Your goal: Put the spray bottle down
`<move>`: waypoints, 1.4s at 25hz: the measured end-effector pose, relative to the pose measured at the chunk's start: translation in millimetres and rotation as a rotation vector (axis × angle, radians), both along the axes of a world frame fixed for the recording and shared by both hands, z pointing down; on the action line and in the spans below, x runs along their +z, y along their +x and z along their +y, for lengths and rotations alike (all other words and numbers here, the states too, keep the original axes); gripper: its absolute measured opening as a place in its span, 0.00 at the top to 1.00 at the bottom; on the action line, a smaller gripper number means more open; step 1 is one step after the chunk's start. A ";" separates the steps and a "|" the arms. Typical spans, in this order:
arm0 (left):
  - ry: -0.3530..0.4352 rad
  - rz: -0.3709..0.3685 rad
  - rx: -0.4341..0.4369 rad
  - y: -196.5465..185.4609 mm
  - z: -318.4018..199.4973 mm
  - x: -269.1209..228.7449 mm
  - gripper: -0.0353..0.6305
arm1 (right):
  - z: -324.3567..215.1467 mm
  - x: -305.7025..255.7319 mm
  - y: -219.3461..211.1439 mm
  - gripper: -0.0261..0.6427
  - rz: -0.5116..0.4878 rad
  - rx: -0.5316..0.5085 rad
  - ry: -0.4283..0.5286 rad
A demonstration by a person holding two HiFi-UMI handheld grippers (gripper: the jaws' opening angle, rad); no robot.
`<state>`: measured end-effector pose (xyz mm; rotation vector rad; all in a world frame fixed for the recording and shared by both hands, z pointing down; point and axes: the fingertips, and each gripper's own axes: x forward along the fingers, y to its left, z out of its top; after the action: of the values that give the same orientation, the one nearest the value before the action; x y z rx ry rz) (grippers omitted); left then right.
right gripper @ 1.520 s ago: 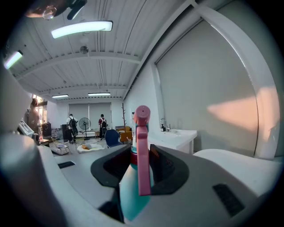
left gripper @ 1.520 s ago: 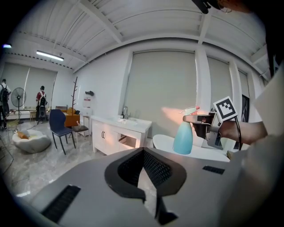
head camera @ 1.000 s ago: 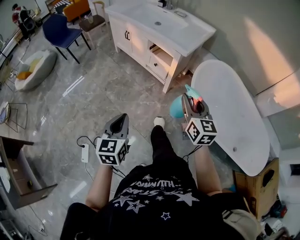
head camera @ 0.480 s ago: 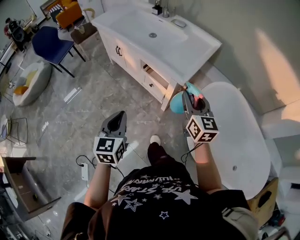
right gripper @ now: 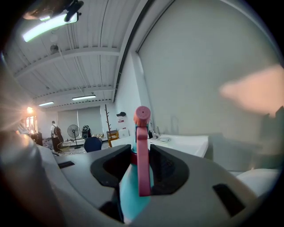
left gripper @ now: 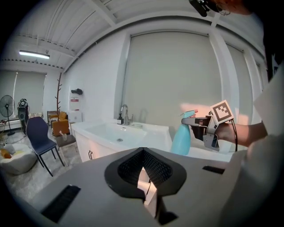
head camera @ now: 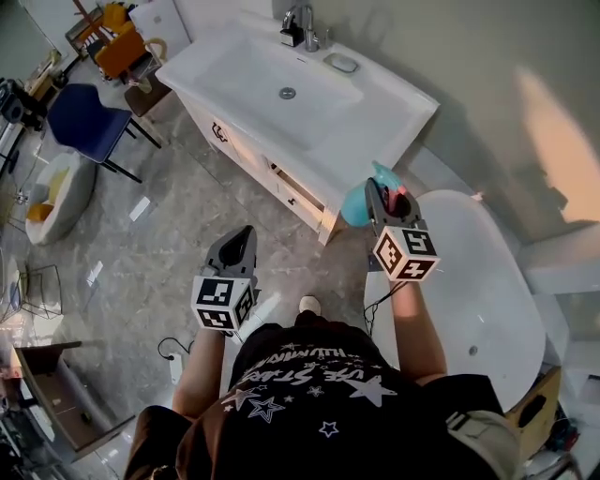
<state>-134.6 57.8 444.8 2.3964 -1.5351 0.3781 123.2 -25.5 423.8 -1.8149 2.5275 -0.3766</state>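
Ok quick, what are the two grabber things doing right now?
Left gripper: closed, holding nothing.
Right gripper: closed on the teal spray bottle.

The washstand [head camera: 380, 103] stands against the wall, with the faucet [head camera: 302, 21] at the back edge of its top, behind the basin [head camera: 267, 75]. The bathtub [head camera: 487, 281] lies to its right and a chair [head camera: 84, 117] well to its left. The spray bottle [head camera: 357, 203] sits between the right gripper's [head camera: 385, 194] jaws, above the gap between the washstand's near right corner and the bathtub, and the left gripper [head camera: 239, 241] hangs to its left above the floor.
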 end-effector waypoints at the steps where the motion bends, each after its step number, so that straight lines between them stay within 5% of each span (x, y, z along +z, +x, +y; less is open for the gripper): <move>1: -0.003 -0.001 0.003 1.8 -7.1 -0.6 0.92 | -6.6 1.0 3.2 0.75 -0.003 0.006 -0.005; 14: 0.025 0.007 0.102 7.8 -116.2 -1.2 0.92 | -75.2 9.9 32.3 0.75 -0.004 0.151 -0.022; 35: -0.022 0.029 0.574 93.4 -411.3 16.4 0.92 | -234.9 21.3 99.2 0.75 0.038 0.639 -0.082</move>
<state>-41.2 -353.5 461.2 2.7745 -0.7959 0.4616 222.4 -260.5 445.1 -2.5243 1.8132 -0.4217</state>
